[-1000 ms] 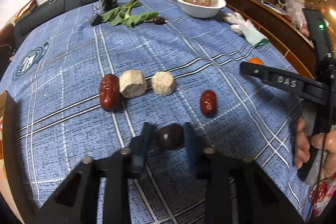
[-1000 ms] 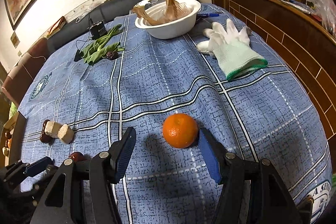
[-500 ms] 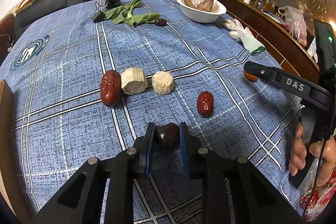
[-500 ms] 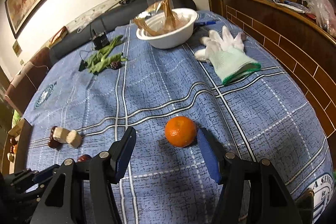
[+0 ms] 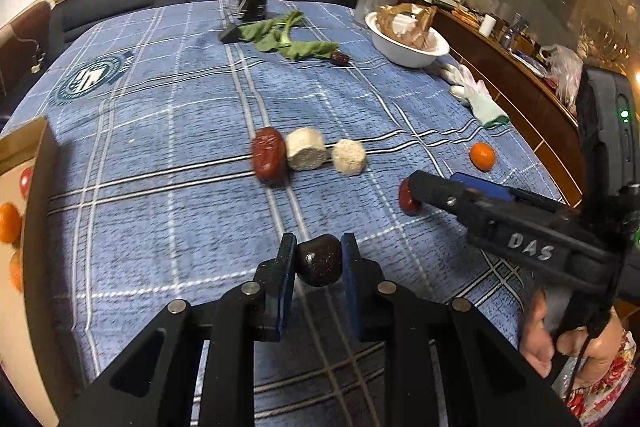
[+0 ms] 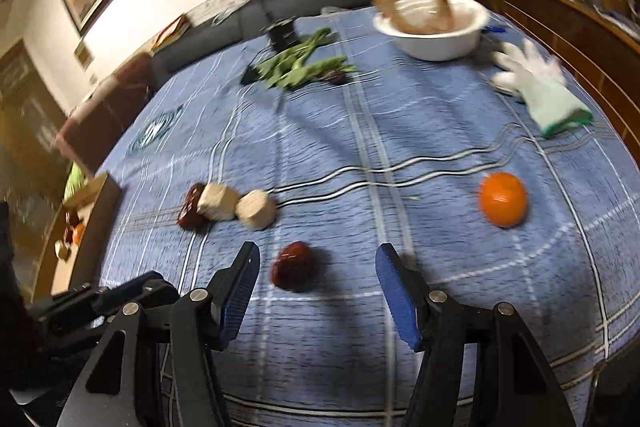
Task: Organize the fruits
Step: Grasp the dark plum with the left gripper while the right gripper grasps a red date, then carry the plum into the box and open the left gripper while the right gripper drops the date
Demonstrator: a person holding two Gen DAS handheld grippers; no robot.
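Left gripper (image 5: 319, 259) is clamping a dark round fruit (image 5: 319, 263) between both pads, holding it clear above the blue plaid tablecloth (image 5: 160, 131) near the table's front edge. Right gripper (image 6: 316, 277) is sitting wide open, jaws spread around a small red date (image 6: 293, 264) that is lying on the cloth, closer to its left pad, touching neither. The orange (image 6: 503, 199) is sitting on the cloth toward the right edge, well apart from both grippers. Mid-table, a larger red date (image 5: 269, 155) is touching the first of two pale beige chunks (image 5: 306, 149); the second chunk is lying just beside it. At the left edge, a wooden box (image 5: 30, 163) is showing orange and red fruit inside. Far side: green leaves (image 5: 284, 37), white bowl (image 5: 406, 45) toward the far right corner, white glove (image 5: 476, 99) near the right edge. Right wrist view is motion-blurred.
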